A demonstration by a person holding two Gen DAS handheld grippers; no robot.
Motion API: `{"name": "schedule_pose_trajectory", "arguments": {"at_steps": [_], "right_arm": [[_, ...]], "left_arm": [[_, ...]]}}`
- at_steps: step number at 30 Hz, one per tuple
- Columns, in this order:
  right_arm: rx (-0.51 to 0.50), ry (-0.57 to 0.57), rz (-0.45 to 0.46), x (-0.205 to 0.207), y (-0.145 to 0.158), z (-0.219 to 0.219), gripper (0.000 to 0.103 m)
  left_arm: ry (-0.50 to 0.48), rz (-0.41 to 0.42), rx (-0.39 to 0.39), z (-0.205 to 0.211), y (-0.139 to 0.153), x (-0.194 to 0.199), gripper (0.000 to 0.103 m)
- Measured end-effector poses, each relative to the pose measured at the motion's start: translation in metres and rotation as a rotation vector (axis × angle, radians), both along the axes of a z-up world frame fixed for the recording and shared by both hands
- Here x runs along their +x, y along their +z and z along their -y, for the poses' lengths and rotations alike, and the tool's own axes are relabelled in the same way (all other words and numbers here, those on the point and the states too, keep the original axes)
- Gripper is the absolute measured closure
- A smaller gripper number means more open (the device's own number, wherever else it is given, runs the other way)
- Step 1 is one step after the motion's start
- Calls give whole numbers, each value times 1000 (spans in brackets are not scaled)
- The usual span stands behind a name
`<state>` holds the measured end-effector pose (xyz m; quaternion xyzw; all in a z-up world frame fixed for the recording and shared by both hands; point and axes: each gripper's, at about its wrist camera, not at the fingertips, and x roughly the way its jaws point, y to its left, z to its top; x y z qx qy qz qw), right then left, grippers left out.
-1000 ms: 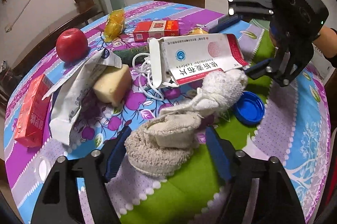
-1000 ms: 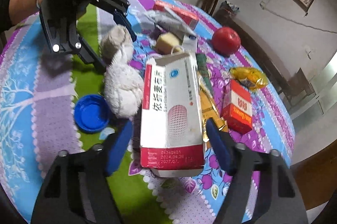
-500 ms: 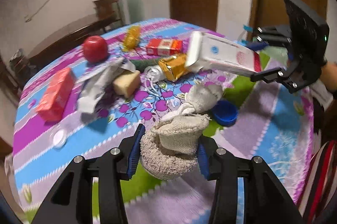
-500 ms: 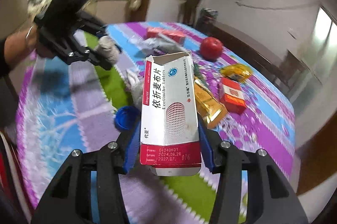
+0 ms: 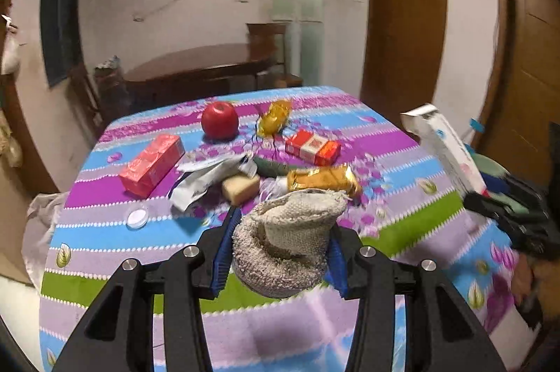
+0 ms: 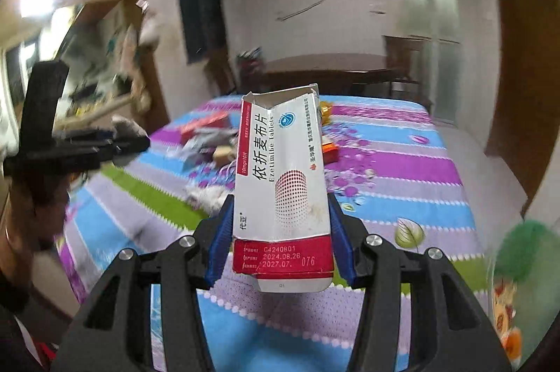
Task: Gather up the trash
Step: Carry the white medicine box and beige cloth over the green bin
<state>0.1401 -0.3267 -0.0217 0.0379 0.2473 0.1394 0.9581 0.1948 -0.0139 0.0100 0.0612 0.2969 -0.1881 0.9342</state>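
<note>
The left hand-held gripper [image 5: 280, 253] is pinching a balled beige knitted cloth [image 5: 287, 242] above the desk's near edge; the right hand-held gripper [image 6: 280, 232] is clamping an opened white-and-red cardboard medicine box [image 6: 281, 193] aloft. Both are being carried off; next likely calls for a bin.

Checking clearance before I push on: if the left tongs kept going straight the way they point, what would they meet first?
The left tongs, shut on the beige rag, point over the table. First in line looks like the gold packet just past the rag, though depth is unclear; they may pass above it.
</note>
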Motion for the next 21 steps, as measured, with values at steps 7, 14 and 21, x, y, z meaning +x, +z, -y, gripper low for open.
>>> {"name": "schedule_pose_trajectory", "arguments": {"at_steps": [7, 14, 21], "right_arm": [[49, -101, -9, -14, 5, 23, 55], [40, -192, 6, -34, 11, 50, 55], [24, -312, 4, -52, 13, 95, 55]], "left_arm": [[67, 7, -9, 67, -2, 2, 56], [47, 54, 24, 129, -4, -2, 56], [-33, 69, 46, 194, 1, -7, 56]]}}
